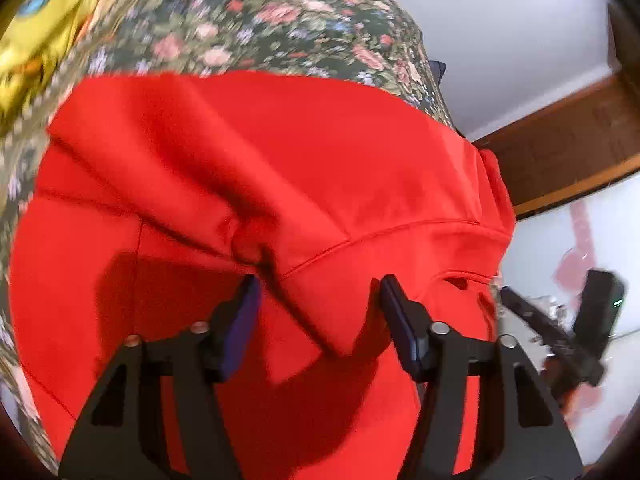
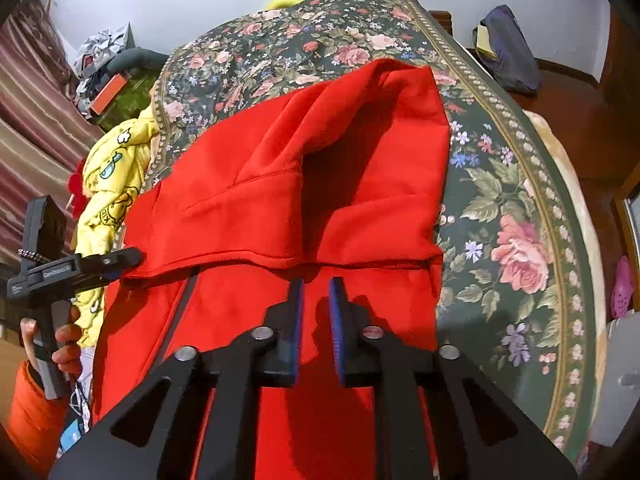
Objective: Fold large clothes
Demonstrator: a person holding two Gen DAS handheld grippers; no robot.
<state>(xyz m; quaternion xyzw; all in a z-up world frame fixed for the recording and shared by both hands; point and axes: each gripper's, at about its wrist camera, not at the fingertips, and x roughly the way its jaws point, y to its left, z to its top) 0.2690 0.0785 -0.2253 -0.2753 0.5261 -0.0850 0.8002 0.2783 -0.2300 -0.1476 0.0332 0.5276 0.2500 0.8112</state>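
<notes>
Lying on the flowery bed (image 2: 520, 184), the red hoodie (image 2: 320, 184) stretches ahead; both tools hover apart, empty: left tool (image 1: 316, 284), right tool (image 2: 316, 284); its hood sits nearest the right tool.

A small pale label runs along the left gripper (image 2: 120, 260) — its print is too blurred to read. The yellow cloth (image 2: 108, 196) carries cartoon drawings, no legible words.

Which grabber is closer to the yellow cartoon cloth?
Left. The left gripper sits at the red hoodie's edge right beside the yellow cartoon-print cloth. The right gripper hovers over the hoodie's middle, farther away.
</notes>
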